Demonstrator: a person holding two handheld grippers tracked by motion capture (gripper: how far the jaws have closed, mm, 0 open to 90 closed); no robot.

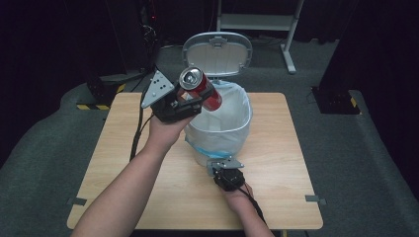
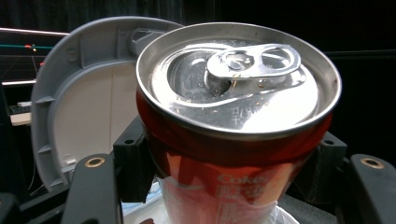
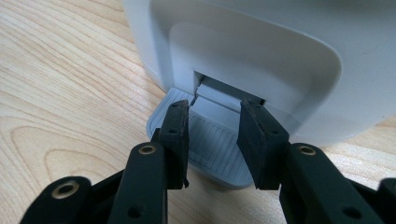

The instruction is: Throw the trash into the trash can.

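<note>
**Can held over the open bin**

The left gripper [image 1: 190, 98] pinches a red can [image 1: 201, 90] above the bin [image 1: 222, 128], whose lid [image 1: 217, 53] stands up. The right gripper [image 3: 214, 140], jaws part-spread and holding nothing, presses the grey pedal [image 3: 210, 149]. A white liner [image 1: 232, 126] fills the bin; its contents are hidden. The wooden table [image 1: 276, 148] stands on grey carpet, with the room beyond dark.

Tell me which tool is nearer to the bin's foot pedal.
Right. The right tool is down on the grey foot pedal at the bin's base, jaws resting on it. The left tool is raised at the bin's open rim, gripping a red can.
</note>
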